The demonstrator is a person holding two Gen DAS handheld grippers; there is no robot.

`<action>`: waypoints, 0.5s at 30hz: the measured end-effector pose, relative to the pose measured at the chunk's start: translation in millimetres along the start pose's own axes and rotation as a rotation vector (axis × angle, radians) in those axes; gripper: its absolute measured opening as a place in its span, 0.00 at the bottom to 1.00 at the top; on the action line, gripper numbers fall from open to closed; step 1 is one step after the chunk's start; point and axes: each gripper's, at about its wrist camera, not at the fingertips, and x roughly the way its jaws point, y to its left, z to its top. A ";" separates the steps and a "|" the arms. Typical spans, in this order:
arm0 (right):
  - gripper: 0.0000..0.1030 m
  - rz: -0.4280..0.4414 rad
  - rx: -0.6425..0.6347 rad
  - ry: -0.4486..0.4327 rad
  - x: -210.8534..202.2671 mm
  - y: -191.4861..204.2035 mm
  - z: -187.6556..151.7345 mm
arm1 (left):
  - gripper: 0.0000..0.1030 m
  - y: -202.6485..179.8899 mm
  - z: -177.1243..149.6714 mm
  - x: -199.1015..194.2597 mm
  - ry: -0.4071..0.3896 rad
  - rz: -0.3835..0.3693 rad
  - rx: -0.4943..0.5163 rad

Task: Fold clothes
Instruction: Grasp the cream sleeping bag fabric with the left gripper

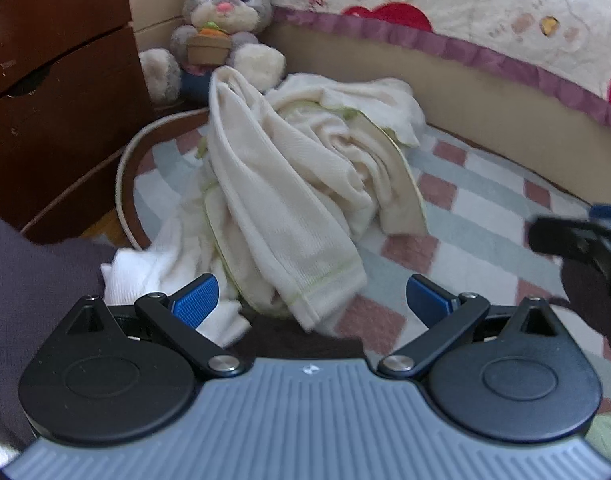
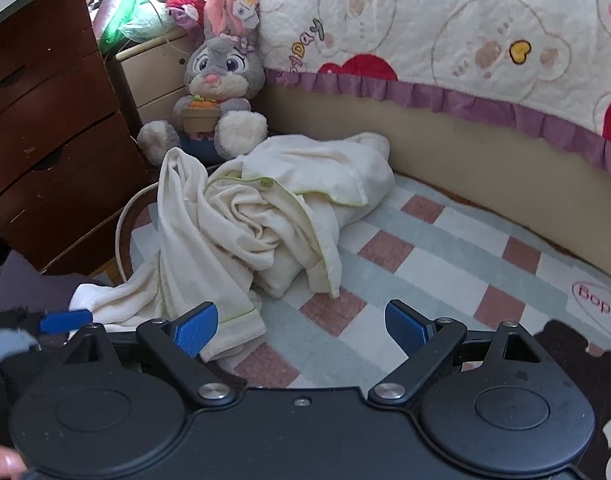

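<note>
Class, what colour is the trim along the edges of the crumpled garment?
Light green, on a cream garment; the trim shows best in the right wrist view.

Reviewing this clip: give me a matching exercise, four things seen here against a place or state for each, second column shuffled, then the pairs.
Things:
1. cream garment
2. plush rabbit
3. left gripper
4. brown drawer chest

Places or states:
A. open, holding nothing
B. crumpled in a heap on the checked rug
C. standing at the far left of both views
D. sitting behind the heap, holding a toy pot

Pairs: 1-B, 2-D, 3-A, 4-C
</note>
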 end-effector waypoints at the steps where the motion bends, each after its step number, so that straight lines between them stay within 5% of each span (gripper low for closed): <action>1: 0.90 0.005 -0.014 -0.018 0.6 0.0 -0.6 | 1.00 3.2 4.4 4.7 -0.007 0.002 -0.016; 4: 0.89 0.001 -0.073 -0.079 7.2 2.2 3.1 | 0.99 13.6 27.1 28.4 0.021 -0.019 -0.052; 7: 0.87 -0.001 -0.080 -0.176 17.7 -0.7 9.1 | 0.98 12.4 48.2 47.0 -0.005 0.024 0.025; 10: 0.82 0.061 -0.066 -0.235 30.8 -10.1 12.3 | 0.91 24.1 68.8 68.3 -0.002 0.011 0.018; 13: 0.56 0.109 -0.014 -0.203 47.7 -21.6 11.8 | 0.56 42.2 74.6 93.5 0.035 -0.013 -0.074; 15: 0.43 0.093 0.029 -0.157 59.9 -28.8 8.4 | 0.55 48.7 68.2 105.9 0.028 -0.027 -0.086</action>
